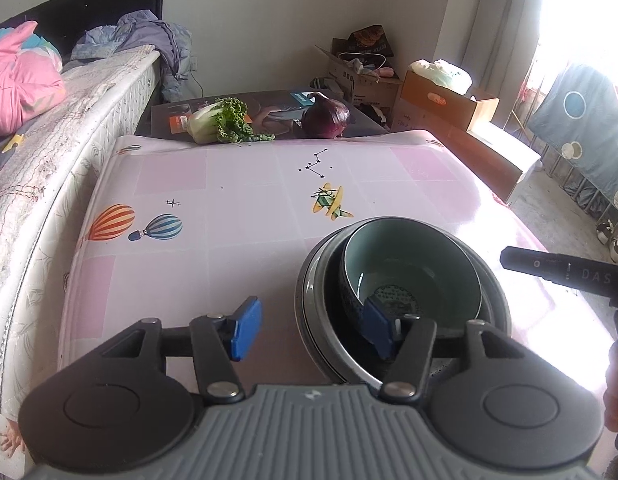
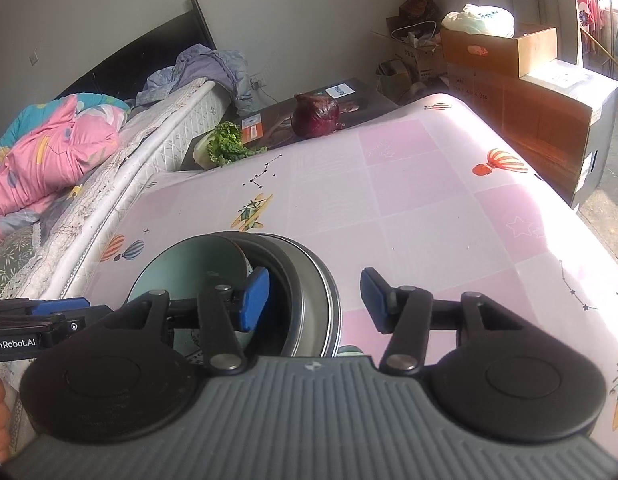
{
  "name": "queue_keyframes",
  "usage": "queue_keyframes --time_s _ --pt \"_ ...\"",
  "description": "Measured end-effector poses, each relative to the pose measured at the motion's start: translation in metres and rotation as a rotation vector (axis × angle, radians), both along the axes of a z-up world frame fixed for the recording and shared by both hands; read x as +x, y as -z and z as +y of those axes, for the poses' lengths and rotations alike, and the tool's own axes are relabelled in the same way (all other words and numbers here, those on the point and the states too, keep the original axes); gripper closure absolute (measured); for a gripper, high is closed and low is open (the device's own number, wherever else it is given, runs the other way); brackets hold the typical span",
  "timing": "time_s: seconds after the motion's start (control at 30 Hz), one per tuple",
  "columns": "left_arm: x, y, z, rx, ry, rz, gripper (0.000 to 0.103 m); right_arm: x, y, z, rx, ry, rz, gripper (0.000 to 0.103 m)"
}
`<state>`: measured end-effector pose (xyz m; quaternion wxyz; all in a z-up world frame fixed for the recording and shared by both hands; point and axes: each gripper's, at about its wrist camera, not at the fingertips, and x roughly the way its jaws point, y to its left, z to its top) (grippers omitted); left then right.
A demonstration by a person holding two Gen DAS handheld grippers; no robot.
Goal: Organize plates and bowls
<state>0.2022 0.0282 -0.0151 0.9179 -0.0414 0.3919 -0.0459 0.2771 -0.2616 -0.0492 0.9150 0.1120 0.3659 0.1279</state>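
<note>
Judging by the teal bowl [image 1: 409, 272] already nested in the metal plates [image 1: 309, 300] on the surface [image 1: 229, 200], stacking seems nearly finished, with left gripper [image 1: 309, 330] and right gripper [image 2: 315, 300] both wide open, empty.

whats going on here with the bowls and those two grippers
A person holds a gripper in each hand over a table with a pink patterned tablecloth. A teal bowl sits nested inside a larger dark bowl. The left gripper and the right gripper are both open, each straddling one side of the nested bowls' rims, and neither is gripping. A napa cabbage and a red cabbage lie beyond the table.
</note>
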Motion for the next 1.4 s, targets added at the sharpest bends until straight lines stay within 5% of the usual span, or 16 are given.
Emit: queue_keyframes --time_s 0.17,0.43,0.67,1.0,1.4 --pt "-0.02 -0.009 0.003 0.001 -0.002 -0.011 0.021 -0.032 -0.021 -0.016 0.007 0.022 -0.043 0.022" --pt "-0.062 -0.028 -0.003 0.058 -0.015 -0.05 0.0 -0.093 -0.056 -0.018 -0.061 -0.004 -0.12 0.001" --pt "-0.086 -0.037 -0.011 0.093 -0.008 -0.052 0.0 -0.135 -0.065 -0.004 -0.176 -0.002 -0.142 0.001" --pt "-0.103 -0.034 -0.027 0.28 -0.072 -0.063 0.0 -0.167 -0.05 0.015 -0.271 0.047 -0.103 0.001" --pt "-0.091 -0.015 -0.019 0.177 -0.089 0.088 0.0 -0.151 -0.046 0.039 -0.247 0.032 0.009 0.001"
